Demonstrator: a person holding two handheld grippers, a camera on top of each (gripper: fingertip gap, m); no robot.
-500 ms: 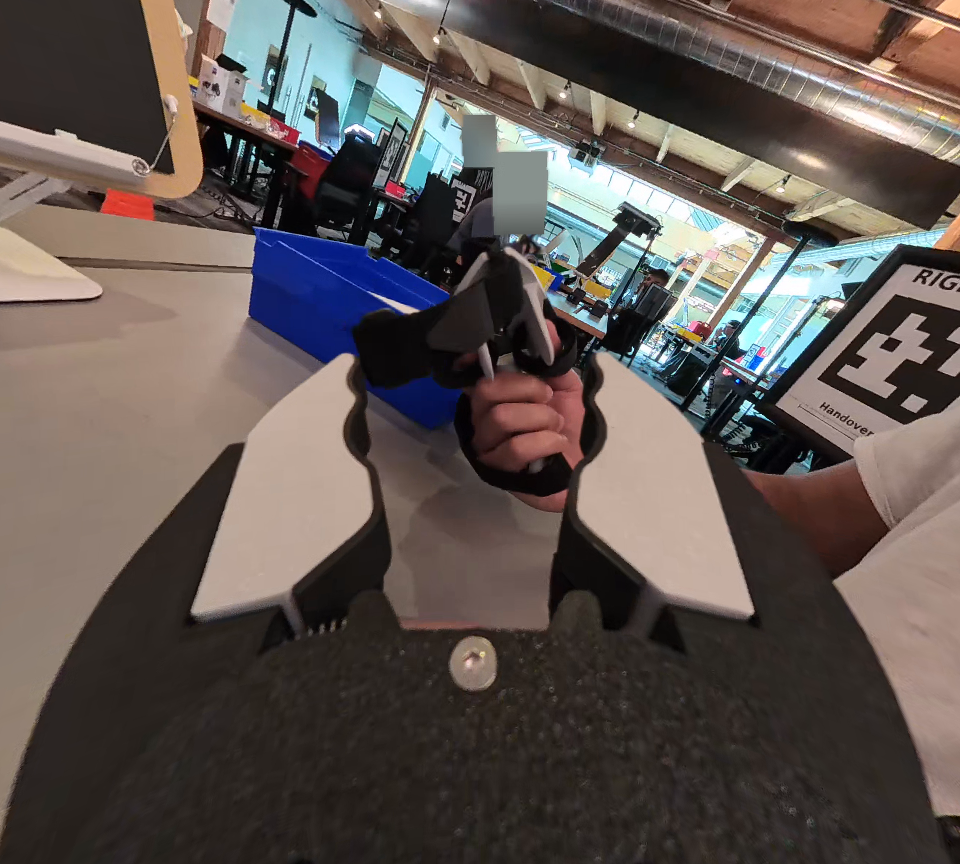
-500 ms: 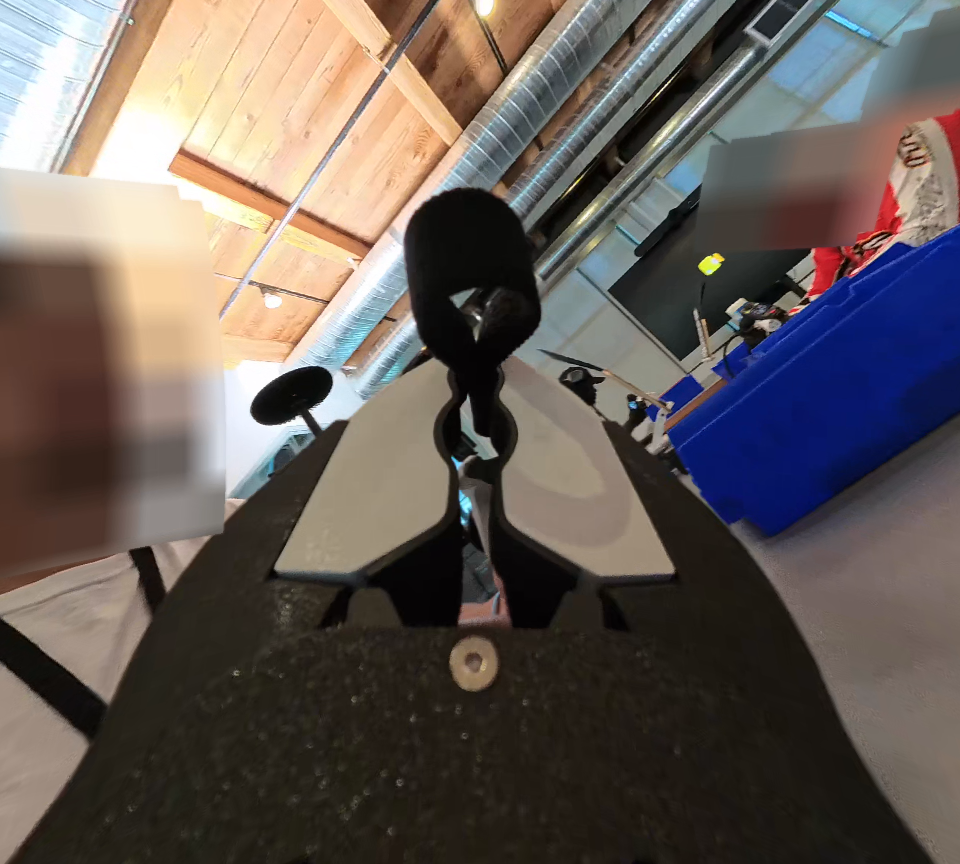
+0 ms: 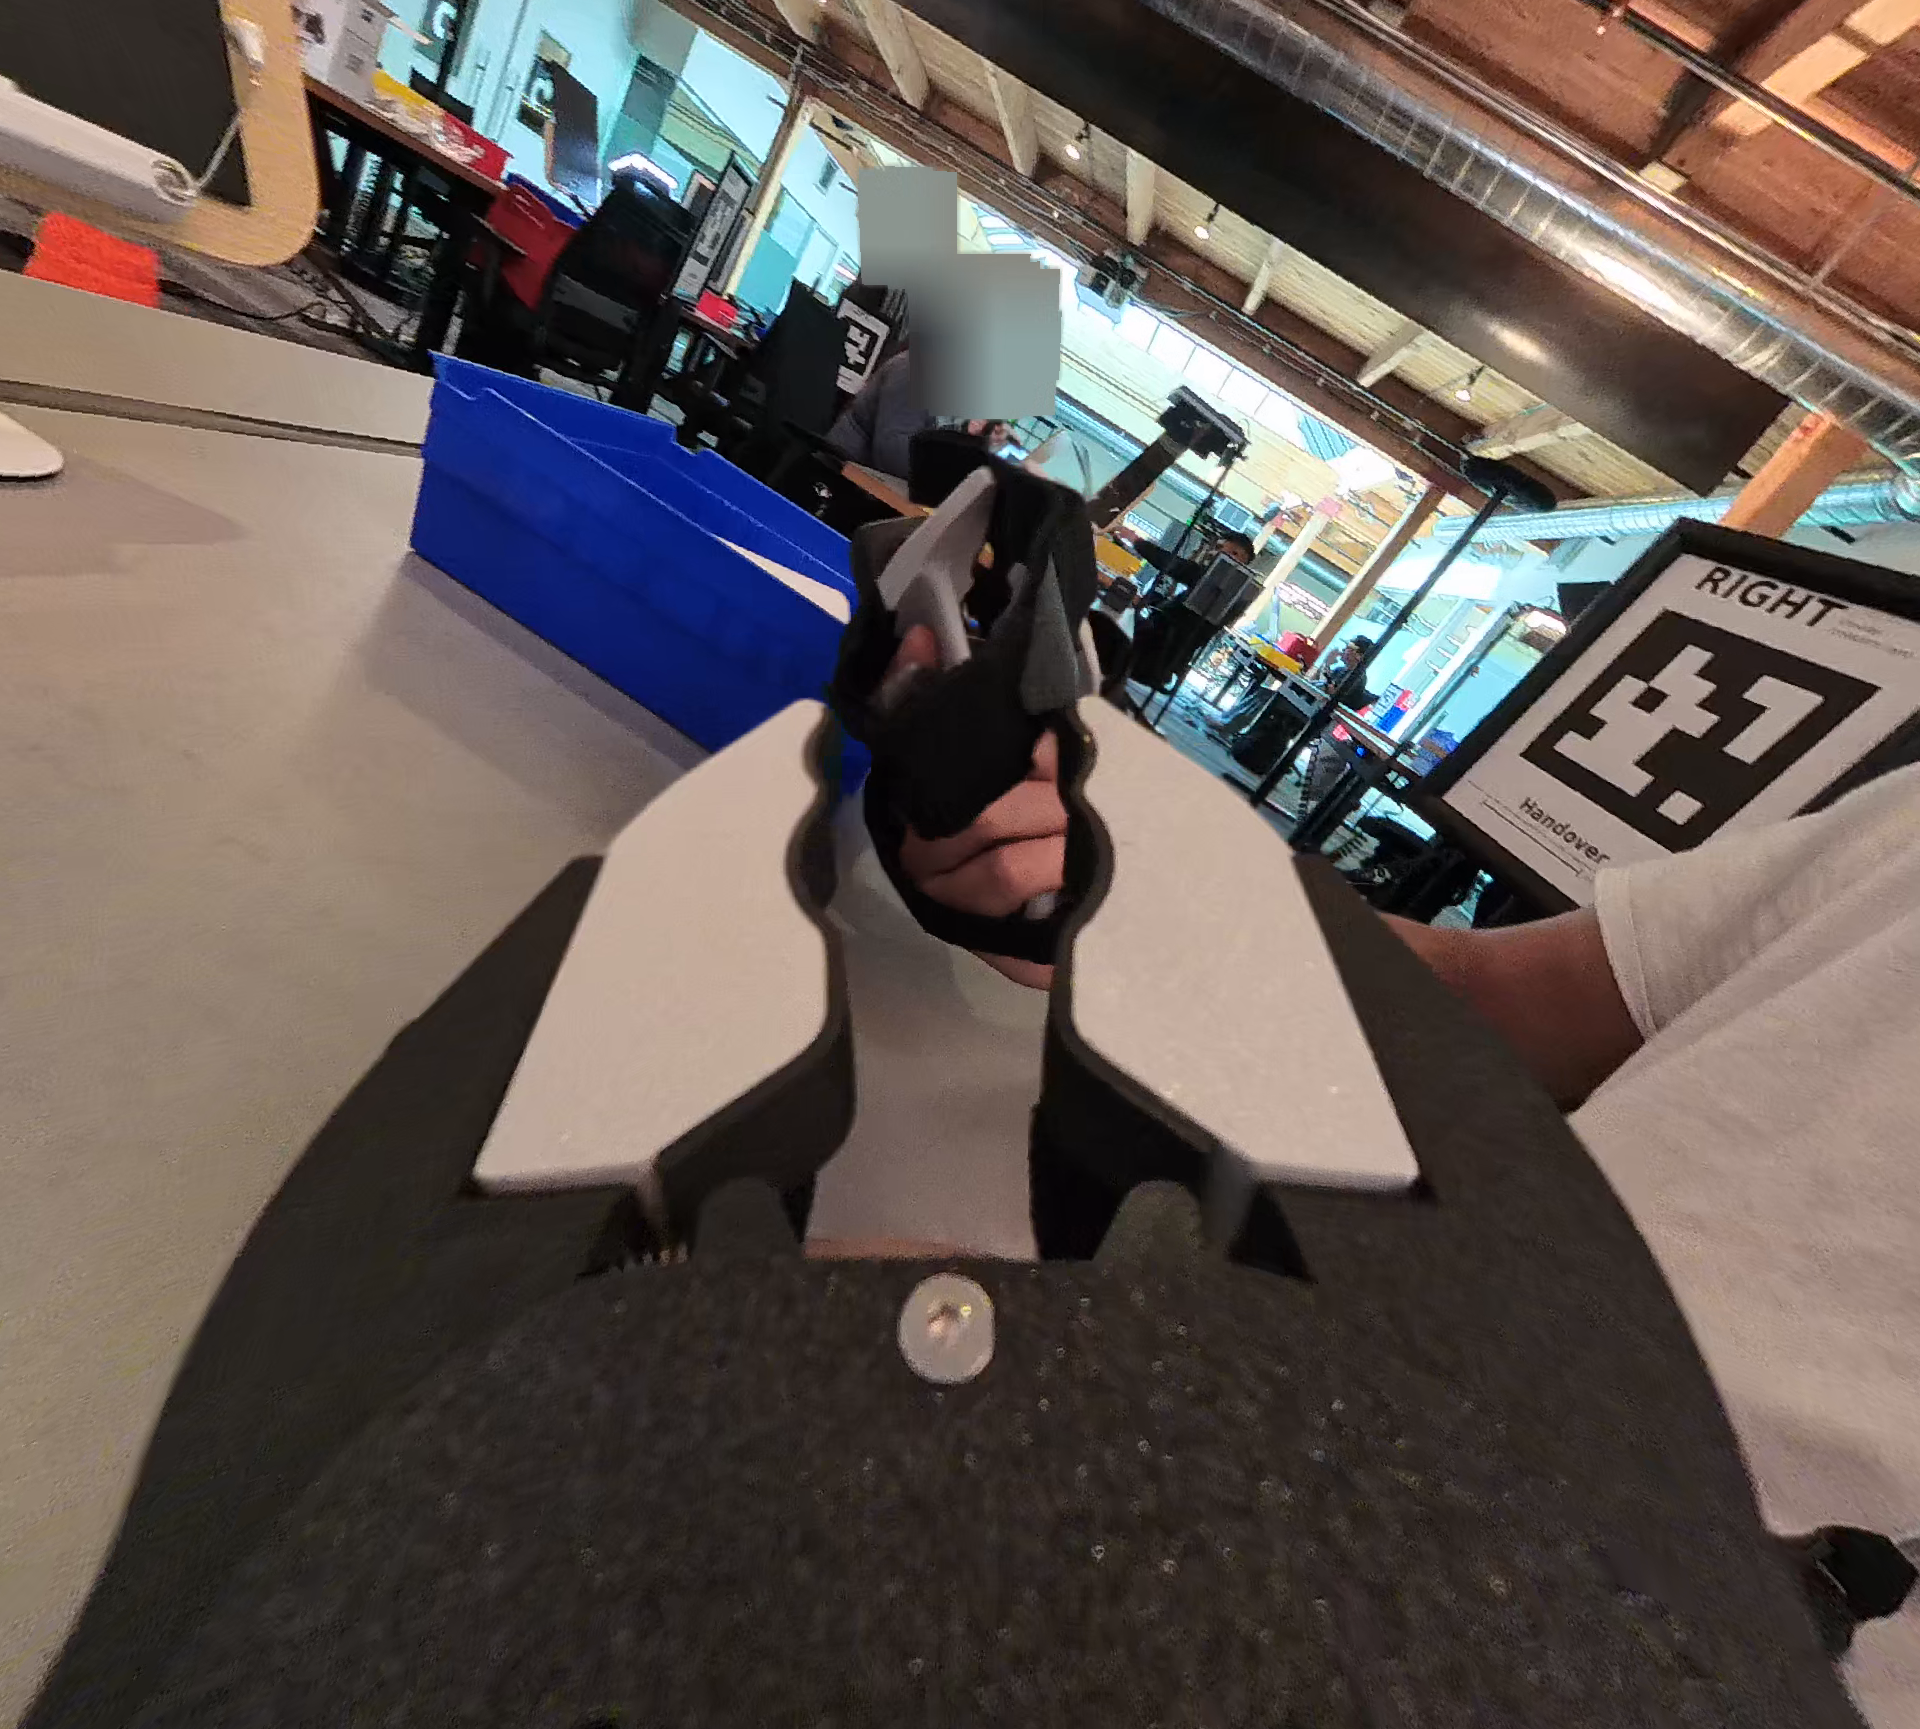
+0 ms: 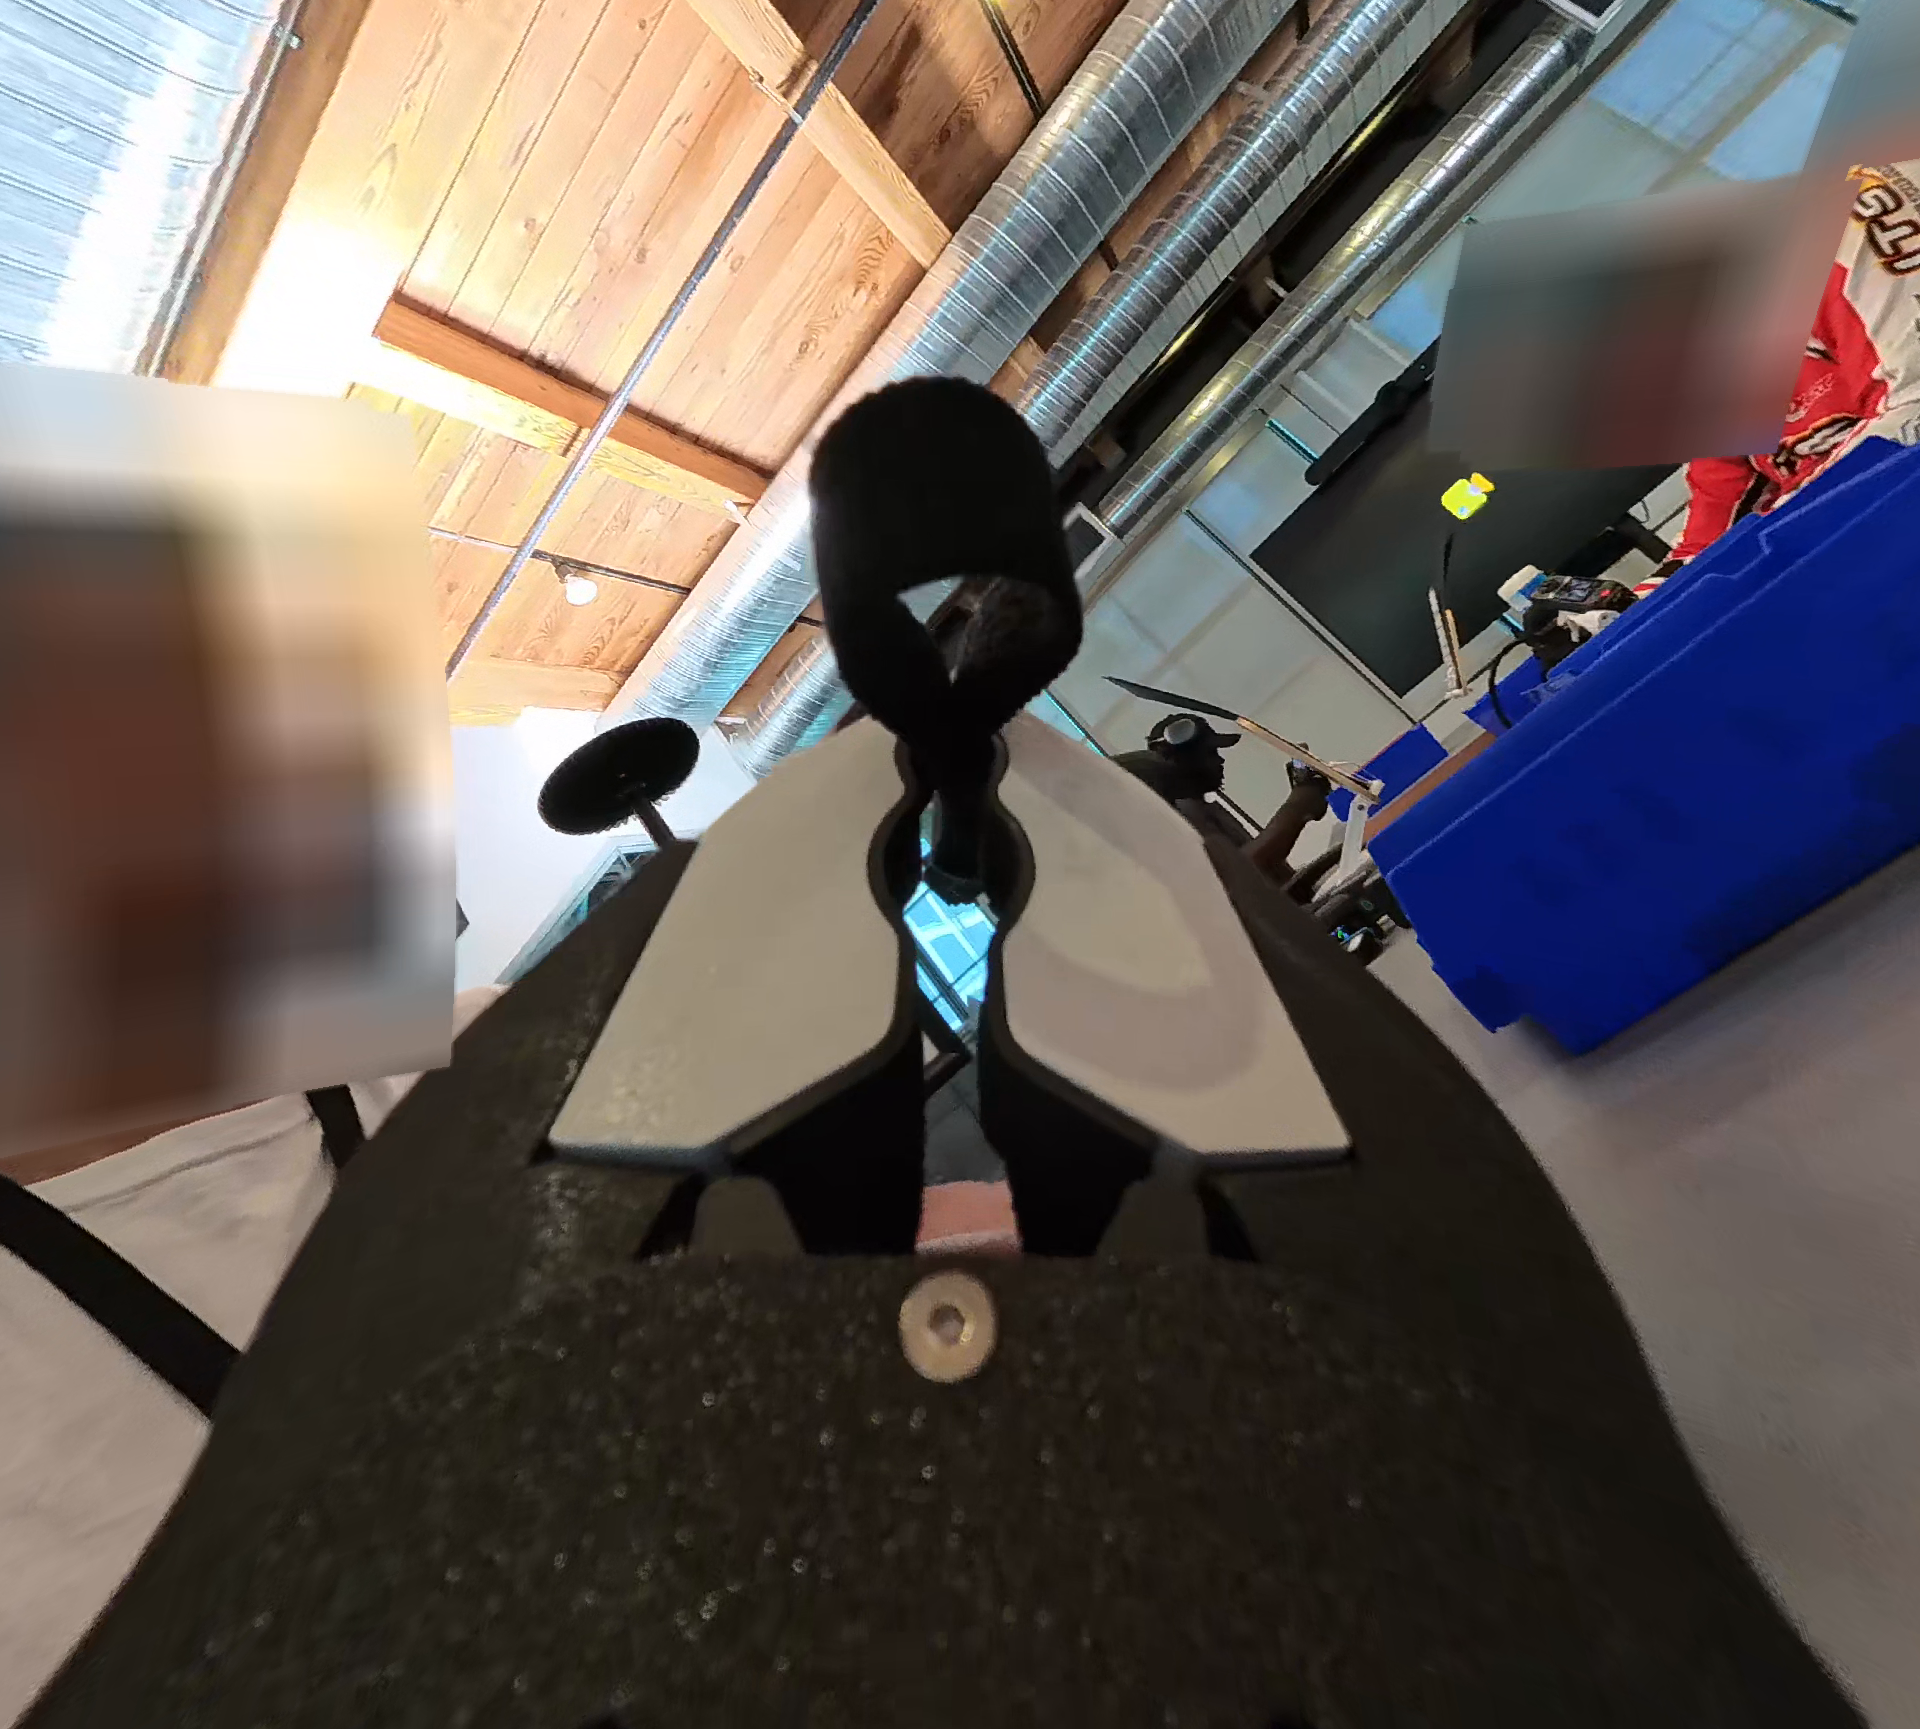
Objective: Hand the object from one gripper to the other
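Right gripper (image 4: pixel 951 760): fingers nearly closed, pinching a black strap loop (image 4: pixel 940 526) at the tips; the loop stands above them, raised off the desk.
Left gripper (image 3: pixel 945 749): fingers parted, nothing between them; aimed at the hand (image 3: pixel 992 858) carrying the other tool.
Grey desk (image 3: pixel 229 848): blue bin (image 3: pixel 623 552) toward its far edge.
Framed marker sign (image 3: pixel 1704 723): at the right edge.

Right gripper (image 4: pixel 951 780) is pinched tight on a black strap (image 4: pixel 940 557), whose loop sticks up past the fingertips toward the wood ceiling. Blue bins (image 4: pixel 1683 806) sit off to its right on the grey table (image 4: pixel 1714 1212).
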